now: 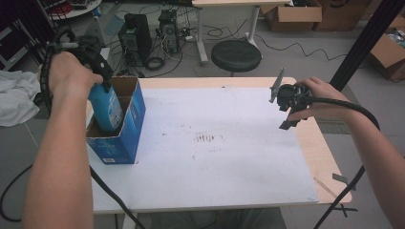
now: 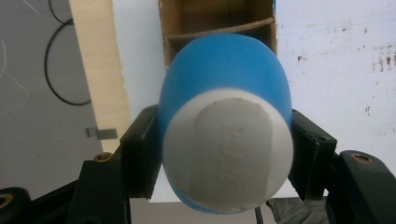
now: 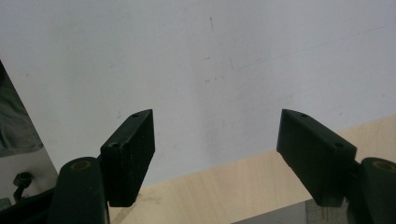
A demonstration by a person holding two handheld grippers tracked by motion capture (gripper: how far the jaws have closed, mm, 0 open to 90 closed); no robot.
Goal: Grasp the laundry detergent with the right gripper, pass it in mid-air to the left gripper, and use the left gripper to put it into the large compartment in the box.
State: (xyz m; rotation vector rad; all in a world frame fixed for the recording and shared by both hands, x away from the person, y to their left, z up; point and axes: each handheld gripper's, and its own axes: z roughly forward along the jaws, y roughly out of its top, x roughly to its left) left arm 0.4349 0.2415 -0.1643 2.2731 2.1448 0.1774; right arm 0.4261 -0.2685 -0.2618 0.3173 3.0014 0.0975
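Note:
A blue bottle [image 1: 107, 109] with a white cap [image 2: 229, 149] hangs upright, its lower part inside an open blue cardboard box [image 1: 125, 136] at the table's left edge. My left gripper [image 1: 100, 71] is shut on the bottle near its top; in the left gripper view both black pads [image 2: 140, 151] press its blue sides, and the box's brown inside [image 2: 215, 23] lies beyond. My right gripper [image 1: 286, 112] hovers over the table's right side, open, with nothing between its fingers [image 3: 130, 149].
A white sheet [image 1: 215, 143] covers most of the wooden table [image 1: 325, 157]. On the floor behind stand a black stool [image 1: 236, 55], computer towers [image 1: 136, 36] and cables. White cloth [image 1: 16, 95] lies at the left. A black post [image 1: 363, 43] rises at the right.

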